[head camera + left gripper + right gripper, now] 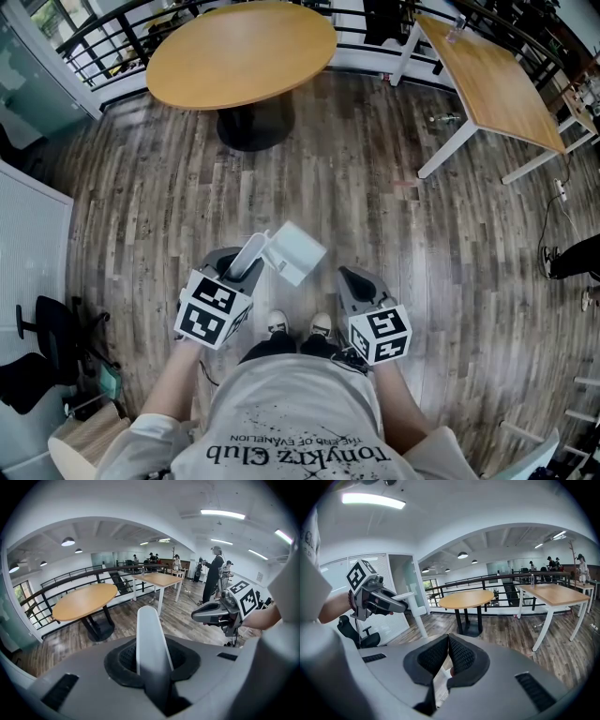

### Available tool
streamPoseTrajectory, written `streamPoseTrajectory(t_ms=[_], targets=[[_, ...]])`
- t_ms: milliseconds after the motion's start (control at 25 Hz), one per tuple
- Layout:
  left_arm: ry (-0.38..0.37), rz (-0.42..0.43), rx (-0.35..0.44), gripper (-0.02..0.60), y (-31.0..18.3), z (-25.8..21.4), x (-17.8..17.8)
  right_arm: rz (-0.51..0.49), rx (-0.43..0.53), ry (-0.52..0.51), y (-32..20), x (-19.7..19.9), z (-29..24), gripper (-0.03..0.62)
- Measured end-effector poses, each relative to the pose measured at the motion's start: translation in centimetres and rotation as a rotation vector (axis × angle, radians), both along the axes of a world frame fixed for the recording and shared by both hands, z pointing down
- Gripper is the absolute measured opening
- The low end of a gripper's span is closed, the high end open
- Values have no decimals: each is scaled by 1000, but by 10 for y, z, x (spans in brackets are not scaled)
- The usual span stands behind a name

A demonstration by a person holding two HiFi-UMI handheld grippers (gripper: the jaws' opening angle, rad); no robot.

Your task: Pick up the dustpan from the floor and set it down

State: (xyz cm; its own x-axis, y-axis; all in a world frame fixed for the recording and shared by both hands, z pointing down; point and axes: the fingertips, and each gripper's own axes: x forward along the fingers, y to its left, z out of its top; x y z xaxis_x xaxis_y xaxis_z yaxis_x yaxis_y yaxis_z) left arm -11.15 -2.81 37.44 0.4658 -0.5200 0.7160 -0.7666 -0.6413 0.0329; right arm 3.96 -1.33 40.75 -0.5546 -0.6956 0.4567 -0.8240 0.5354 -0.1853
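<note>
A white dustpan (296, 251) hangs in the air in front of me, off the wooden floor (375, 216). Its long white handle (247, 257) runs back into my left gripper (244, 270), which is shut on it. In the left gripper view the dustpan handle (150, 639) stands upright between the black pads (126, 658). My right gripper (348, 277) sits apart to the right of the pan, shut with nothing in it. In the right gripper view its pads (461, 656) meet at the tip. That view also shows the left gripper (377, 598) with the white handle (416, 613).
A round wooden table (241, 52) stands ahead, and a rectangular table (492, 84) at the right. A black railing (103, 47) runs behind them. An office chair (37, 352) sits at the lower left. My shoes (298, 323) are below the pan. Several people (213, 576) stand far off.
</note>
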Motion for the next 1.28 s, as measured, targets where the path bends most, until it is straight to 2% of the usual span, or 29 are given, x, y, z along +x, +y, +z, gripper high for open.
streamPoseTrajectory(t_ms=[720,1280], targets=[[2,8,-15,89,-12,31,3,-11,-38,24,-5,-10,16,25],[23,-10,-16,89,-41,88,15,-24,-76,45,-15,-16,36,25]])
